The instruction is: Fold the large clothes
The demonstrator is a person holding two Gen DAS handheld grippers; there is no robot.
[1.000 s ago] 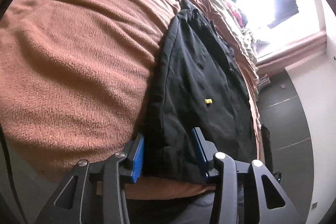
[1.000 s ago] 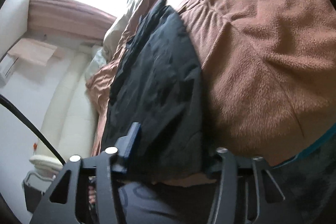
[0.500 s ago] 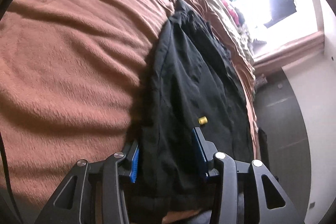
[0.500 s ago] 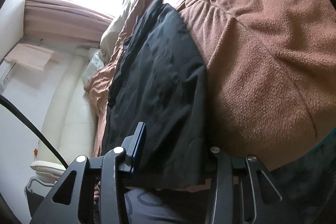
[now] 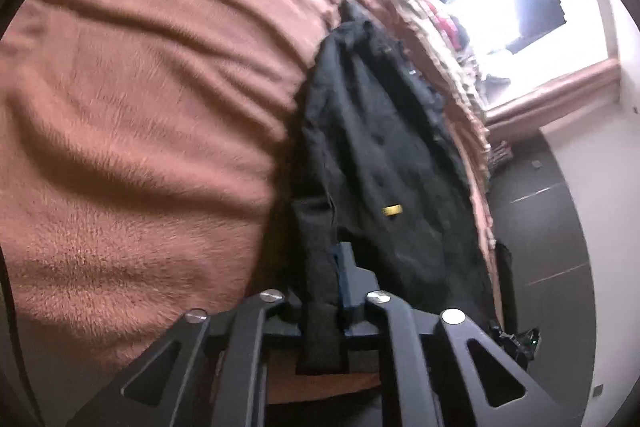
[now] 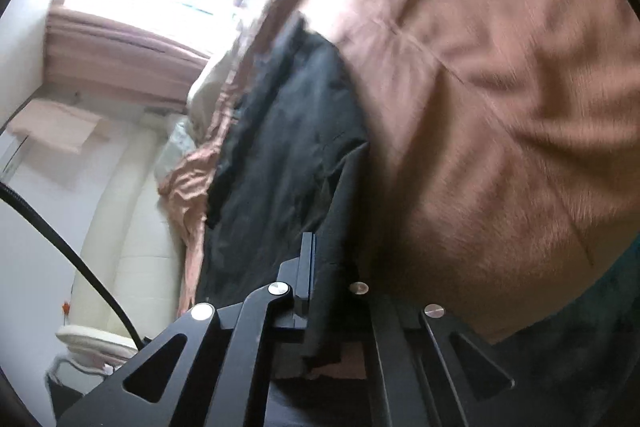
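Both grippers clamp the black garment's near hem on the bed.
Left wrist view: left gripper (image 5: 322, 291) fingers are closing on the black garment (image 5: 384, 163), which extends ahead over the brown blanket (image 5: 140, 115). Right wrist view: right gripper (image 6: 326, 291) fingers are closed on the hem.

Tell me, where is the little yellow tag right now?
The yellow tag shows in the left wrist view, right of middle, on the black jacket lying on the brown blanket, just beyond the left gripper.
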